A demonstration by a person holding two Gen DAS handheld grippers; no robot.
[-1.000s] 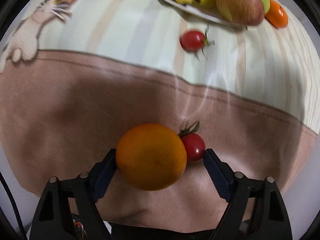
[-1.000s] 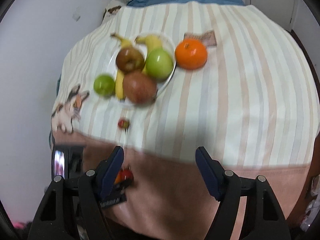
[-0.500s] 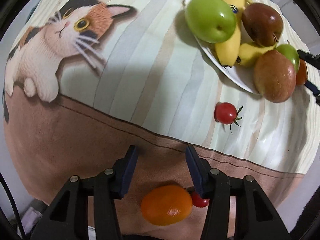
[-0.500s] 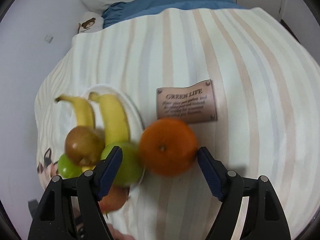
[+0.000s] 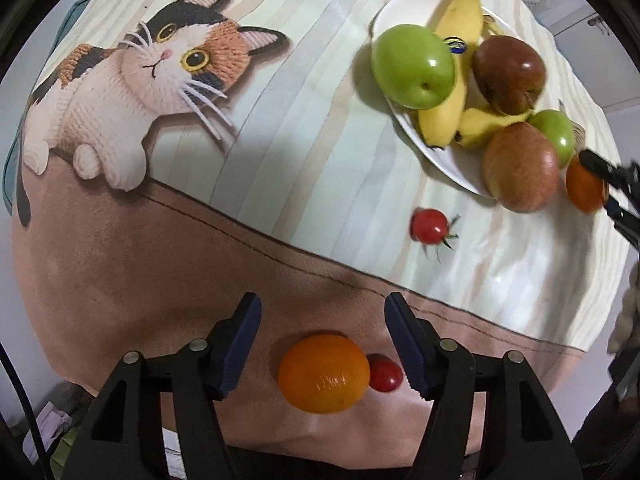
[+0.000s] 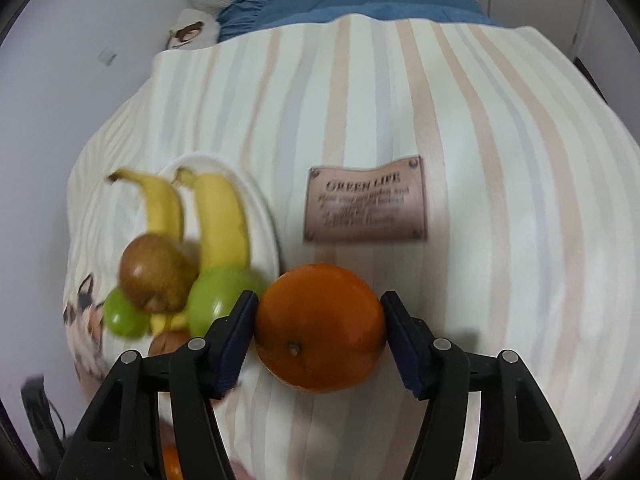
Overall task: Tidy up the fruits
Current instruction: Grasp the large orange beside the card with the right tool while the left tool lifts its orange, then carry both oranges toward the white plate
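R tool point(image 6: 318, 332) has its pads touching both sides of the round deep-orange orange point(image 6: 319, 327), which sits on the striped bed cover just right of the white plate point(image 6: 264, 216). L tool point(image 5: 322, 338) open, empty; smooth yellow-orange fruit point(image 5: 323, 373) lies below it near the bed's near edge.

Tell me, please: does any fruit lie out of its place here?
Yes. Four fruits lie off the plate: a cherry tomato on the striped cloth, an orange touching a second tomato lower down, and another orange between the right claw's fingers.
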